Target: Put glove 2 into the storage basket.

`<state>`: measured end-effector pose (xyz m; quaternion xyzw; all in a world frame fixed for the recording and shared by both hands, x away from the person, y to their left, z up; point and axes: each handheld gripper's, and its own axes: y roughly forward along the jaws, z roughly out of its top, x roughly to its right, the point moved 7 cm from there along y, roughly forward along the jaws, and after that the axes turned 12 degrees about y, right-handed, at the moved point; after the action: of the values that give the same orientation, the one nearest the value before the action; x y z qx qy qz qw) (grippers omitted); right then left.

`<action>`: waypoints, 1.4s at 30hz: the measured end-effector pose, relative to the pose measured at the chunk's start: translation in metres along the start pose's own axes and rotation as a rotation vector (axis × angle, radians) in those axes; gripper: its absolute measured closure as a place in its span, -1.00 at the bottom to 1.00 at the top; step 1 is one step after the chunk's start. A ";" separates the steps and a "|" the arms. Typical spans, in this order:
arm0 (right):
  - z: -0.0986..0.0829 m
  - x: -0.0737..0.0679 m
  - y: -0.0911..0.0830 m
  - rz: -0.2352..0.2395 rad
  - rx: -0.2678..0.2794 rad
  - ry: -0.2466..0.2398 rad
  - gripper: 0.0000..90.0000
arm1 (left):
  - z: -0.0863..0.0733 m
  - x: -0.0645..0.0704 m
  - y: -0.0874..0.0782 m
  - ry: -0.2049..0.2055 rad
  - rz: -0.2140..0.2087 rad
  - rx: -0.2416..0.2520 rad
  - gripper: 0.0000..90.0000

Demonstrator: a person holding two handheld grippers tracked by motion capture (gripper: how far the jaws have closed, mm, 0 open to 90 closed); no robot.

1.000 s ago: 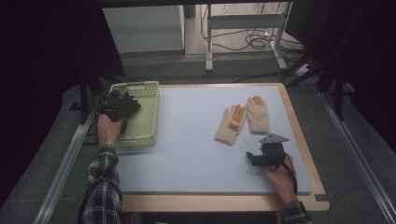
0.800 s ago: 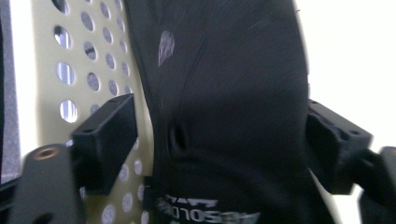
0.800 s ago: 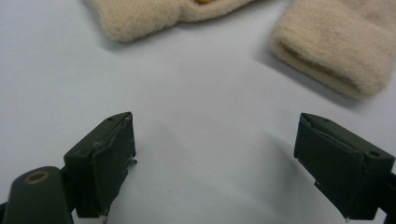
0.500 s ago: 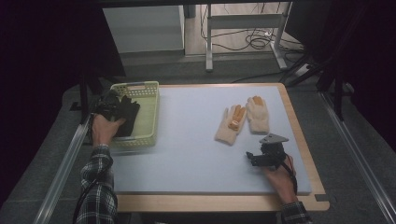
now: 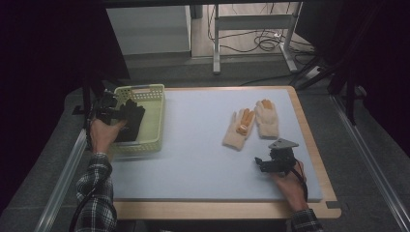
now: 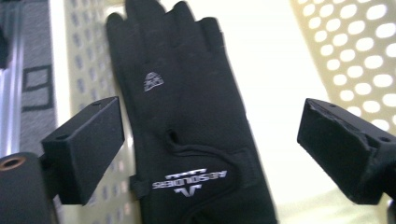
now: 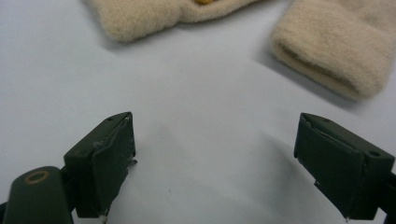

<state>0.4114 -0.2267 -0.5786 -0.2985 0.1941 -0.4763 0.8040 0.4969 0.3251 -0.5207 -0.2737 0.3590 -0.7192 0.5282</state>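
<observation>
A black glove (image 5: pixel 131 122) with white logos lies flat in the yellow-green perforated basket (image 5: pixel 153 115) at the table's left. My left gripper (image 5: pixel 110 112) hovers at the basket's left rim, open. In the left gripper view the black glove (image 6: pixel 187 116) lies below and between the spread jaws of that gripper (image 6: pixel 212 140), untouched. Two cream knit gloves (image 5: pixel 240 128) (image 5: pixel 267 118) with orange patches lie side by side at right. My right gripper (image 5: pixel 262 163) rests open on the mat just in front of them. Their cuffs (image 7: pixel 140 16) (image 7: pixel 336 60) lie beyond that gripper (image 7: pixel 212 154).
A pale blue mat (image 5: pixel 193 145) covers the wooden table, with a bare stretch between the basket and the cream gloves. The basket wall (image 6: pixel 359 60) rises at the right of the left gripper view. Table legs and cables (image 5: pixel 261 41) stand behind the table.
My left hand and gripper have drawn slightly left, off the black glove, which stays in the basket. The right gripper has not moved.
</observation>
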 end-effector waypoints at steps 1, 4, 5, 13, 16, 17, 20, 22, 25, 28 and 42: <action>0.000 0.000 0.000 0.000 0.000 -0.001 -0.73 | 0.000 0.002 -0.001 0.007 -0.011 0.007 -0.86; 0.000 0.000 0.000 0.000 0.000 -0.001 -0.73 | 0.003 0.010 -0.005 0.019 -0.041 0.039 -0.89; 0.000 0.000 0.000 0.000 0.000 0.000 -0.73 | 0.003 0.012 -0.007 0.031 -0.054 0.048 -0.90; 0.000 0.000 0.000 -0.001 0.000 -0.001 -0.73 | 0.007 0.035 -0.023 0.111 -0.101 0.100 -0.96; 0.000 0.000 0.000 -0.001 0.000 -0.001 -0.73 | 0.008 0.045 -0.029 0.144 -0.112 0.114 -0.98; 0.000 0.000 0.000 -0.001 0.000 -0.001 -0.73 | 0.008 0.048 -0.031 0.156 -0.118 0.119 -1.00; 0.000 0.000 0.000 -0.001 0.000 -0.002 -0.73 | 0.009 0.059 -0.037 0.187 -0.130 0.138 -1.00; 0.000 0.000 0.000 -0.001 0.000 -0.002 -0.73 | 0.010 0.067 -0.040 0.209 -0.137 0.150 -1.00; 0.000 0.000 0.000 -0.001 0.000 -0.002 -0.73 | 0.009 0.084 -0.043 0.244 -0.166 0.164 -1.00; 0.000 0.000 0.000 -0.001 0.000 -0.002 -0.73 | 0.008 0.093 -0.045 0.264 -0.176 0.173 -1.00; 0.000 0.000 0.000 -0.001 -0.003 0.000 -0.73 | 0.000 0.162 -0.050 0.407 -0.268 0.219 -1.00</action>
<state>0.4109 -0.2267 -0.5785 -0.2998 0.1946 -0.4765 0.8032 0.4212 0.1799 -0.4779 -0.1100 0.3384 -0.8575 0.3715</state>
